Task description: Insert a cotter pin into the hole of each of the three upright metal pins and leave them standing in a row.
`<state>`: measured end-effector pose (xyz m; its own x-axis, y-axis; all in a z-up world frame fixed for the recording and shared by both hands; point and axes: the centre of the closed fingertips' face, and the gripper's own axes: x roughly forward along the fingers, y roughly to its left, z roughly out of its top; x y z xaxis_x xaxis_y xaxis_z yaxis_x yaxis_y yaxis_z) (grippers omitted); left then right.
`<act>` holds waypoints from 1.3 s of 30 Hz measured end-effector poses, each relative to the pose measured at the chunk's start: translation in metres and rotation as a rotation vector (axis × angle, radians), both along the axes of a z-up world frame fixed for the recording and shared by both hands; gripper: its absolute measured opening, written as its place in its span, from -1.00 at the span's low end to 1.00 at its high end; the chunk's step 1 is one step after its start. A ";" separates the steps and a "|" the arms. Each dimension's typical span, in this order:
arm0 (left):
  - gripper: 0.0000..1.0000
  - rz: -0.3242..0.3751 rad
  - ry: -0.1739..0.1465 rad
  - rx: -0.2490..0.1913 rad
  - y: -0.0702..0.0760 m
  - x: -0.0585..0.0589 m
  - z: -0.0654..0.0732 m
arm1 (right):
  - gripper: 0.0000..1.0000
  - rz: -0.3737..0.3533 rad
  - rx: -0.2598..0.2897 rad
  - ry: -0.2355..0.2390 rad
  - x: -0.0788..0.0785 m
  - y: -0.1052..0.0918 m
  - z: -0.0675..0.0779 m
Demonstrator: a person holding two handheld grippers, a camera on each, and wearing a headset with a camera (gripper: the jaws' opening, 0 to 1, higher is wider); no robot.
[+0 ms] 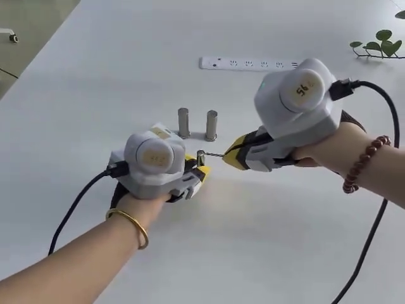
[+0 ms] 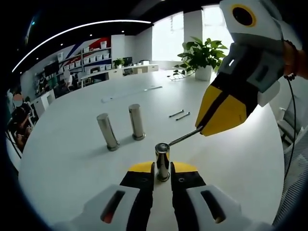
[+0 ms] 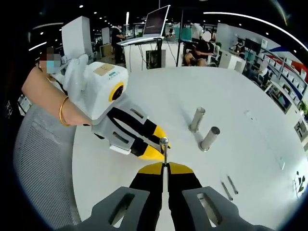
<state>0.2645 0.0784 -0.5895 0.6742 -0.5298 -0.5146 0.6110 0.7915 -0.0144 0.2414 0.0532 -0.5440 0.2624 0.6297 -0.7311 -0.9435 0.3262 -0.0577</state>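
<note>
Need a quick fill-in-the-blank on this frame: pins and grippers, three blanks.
The left gripper is shut on one upright metal pin; ____ more metal pins stand free beyond it. The right gripper holds a cotter pin, pointed at the held pin's ____ end. Spare cotter pins lying on the table: ____.
Missing: two; top; two.

Upright near metal pin [image 2: 162, 161], cotter pin [image 2: 185, 137] horizontal at its top, 2 other metal pins [image 2: 136, 121] upright behind.
</note>
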 end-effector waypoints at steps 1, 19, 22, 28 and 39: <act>-0.78 0.001 0.002 -0.001 0.000 0.000 0.000 | -1.00 0.000 -0.002 -0.001 0.000 0.000 0.000; -0.86 0.003 -0.015 -0.006 0.000 0.001 -0.001 | -1.00 0.048 -0.014 -0.025 -0.003 0.002 -0.006; -0.86 0.004 -0.022 -0.003 -0.001 0.000 -0.001 | -1.00 0.077 -0.019 -0.045 -0.004 0.002 -0.011; -0.86 -0.001 -0.028 0.001 -0.002 0.000 -0.001 | -1.00 0.107 -0.018 -0.071 -0.001 0.001 -0.013; -0.86 0.012 -0.034 -0.003 -0.003 0.001 -0.001 | -1.00 0.144 -0.049 -0.112 0.002 0.007 -0.016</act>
